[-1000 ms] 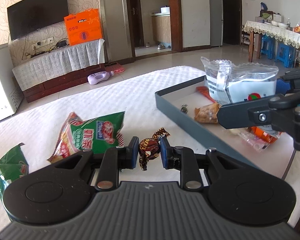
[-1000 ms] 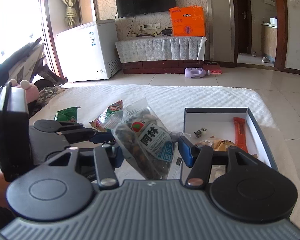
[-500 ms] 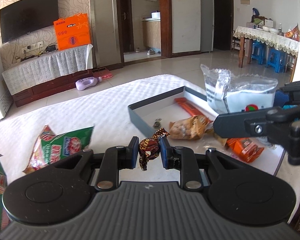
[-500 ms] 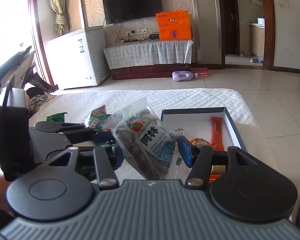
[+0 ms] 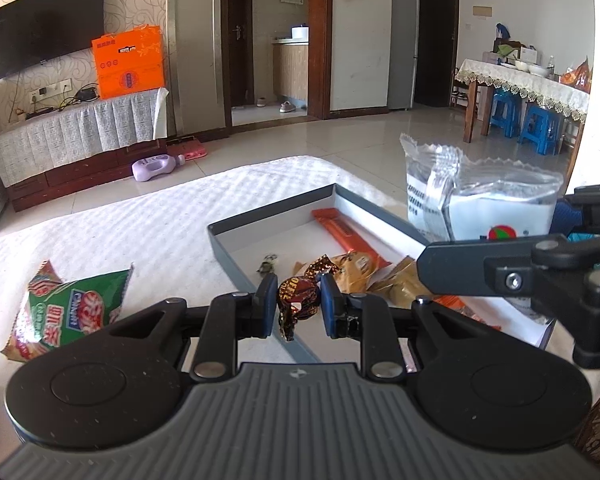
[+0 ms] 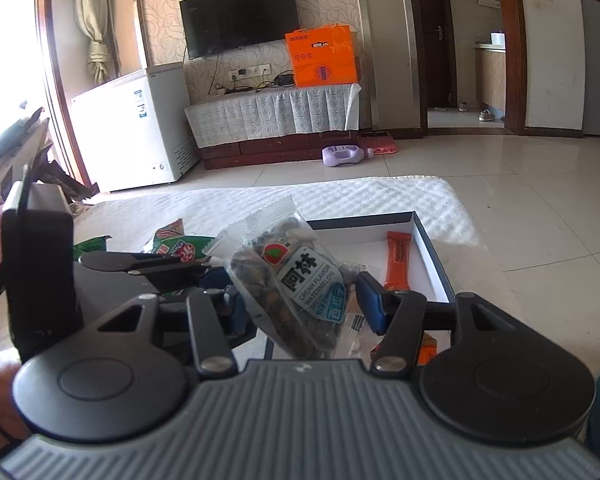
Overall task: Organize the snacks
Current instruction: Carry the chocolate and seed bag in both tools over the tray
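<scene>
- left tongs (image 5: 298,306) clamped on a brown foil-wrapped candy (image 5: 298,300), pads pressing both sides; grip unchanged from a second ago.
- right tongs (image 6: 300,304) hold a clear bag of watermelon seeds (image 6: 296,292); the bag sits upright between the pads, and contact on the right pad is not clear from the right wrist view, but the bag hangs clear of the surface so I call it gripped. Same spread as before.
- Change: a second ago the candy hung over the white quilted surface (image 5: 160,232), near the green snack packet (image 5: 70,314); now it hangs above the near wall of the grey tray (image 5: 268,216). Both hands have shifted sideways toward the tray, and the seed bag now sits over the tray's near end.
- In the left wrist view the right tongs show at the right edge, with the seed bag's white back facing the camera.
- Tray contents: orange bar (image 5: 340,230), a tan wrapped snack (image 5: 360,268), a small wrapped sweet (image 5: 268,264), more wrappers partly hidden behind the tongs.
- The green packet and a second green one (image 6: 90,246) lie on the quilted surface outside the tray.
- Meaning: both carries look almost done; the likely next step is letting go of the candy and the seed bag inside the tray.
- Risk: the candy is right over the wall, so it could land outside if dropped here.
</scene>
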`<state>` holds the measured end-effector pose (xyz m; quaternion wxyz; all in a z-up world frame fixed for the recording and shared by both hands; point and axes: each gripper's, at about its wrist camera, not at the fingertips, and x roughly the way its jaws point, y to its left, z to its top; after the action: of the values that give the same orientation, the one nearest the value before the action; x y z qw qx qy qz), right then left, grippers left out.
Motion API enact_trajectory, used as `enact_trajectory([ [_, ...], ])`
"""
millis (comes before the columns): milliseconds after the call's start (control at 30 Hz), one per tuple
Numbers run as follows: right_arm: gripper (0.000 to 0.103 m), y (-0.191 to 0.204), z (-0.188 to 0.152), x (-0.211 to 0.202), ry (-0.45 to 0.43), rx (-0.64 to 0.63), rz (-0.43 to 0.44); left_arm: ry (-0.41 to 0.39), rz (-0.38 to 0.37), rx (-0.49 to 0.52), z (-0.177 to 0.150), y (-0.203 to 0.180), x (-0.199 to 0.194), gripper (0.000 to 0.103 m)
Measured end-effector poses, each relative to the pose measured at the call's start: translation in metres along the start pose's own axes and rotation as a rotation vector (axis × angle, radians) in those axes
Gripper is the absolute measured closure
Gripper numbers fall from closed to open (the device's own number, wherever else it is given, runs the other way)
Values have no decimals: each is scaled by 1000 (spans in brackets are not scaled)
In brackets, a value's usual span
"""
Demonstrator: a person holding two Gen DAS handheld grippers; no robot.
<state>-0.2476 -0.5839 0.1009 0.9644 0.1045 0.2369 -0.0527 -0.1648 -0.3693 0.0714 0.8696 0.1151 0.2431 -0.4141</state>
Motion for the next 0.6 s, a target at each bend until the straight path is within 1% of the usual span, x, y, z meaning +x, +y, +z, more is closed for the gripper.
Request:
enact_trajectory([
  [333,45,-7,2,-3,-9,23,-10,0,-33,-13,7,-12,20,76],
  [600,45,-21,0,-6,-12,56,-39,6,-73,-28,8,-27,41,76],
])
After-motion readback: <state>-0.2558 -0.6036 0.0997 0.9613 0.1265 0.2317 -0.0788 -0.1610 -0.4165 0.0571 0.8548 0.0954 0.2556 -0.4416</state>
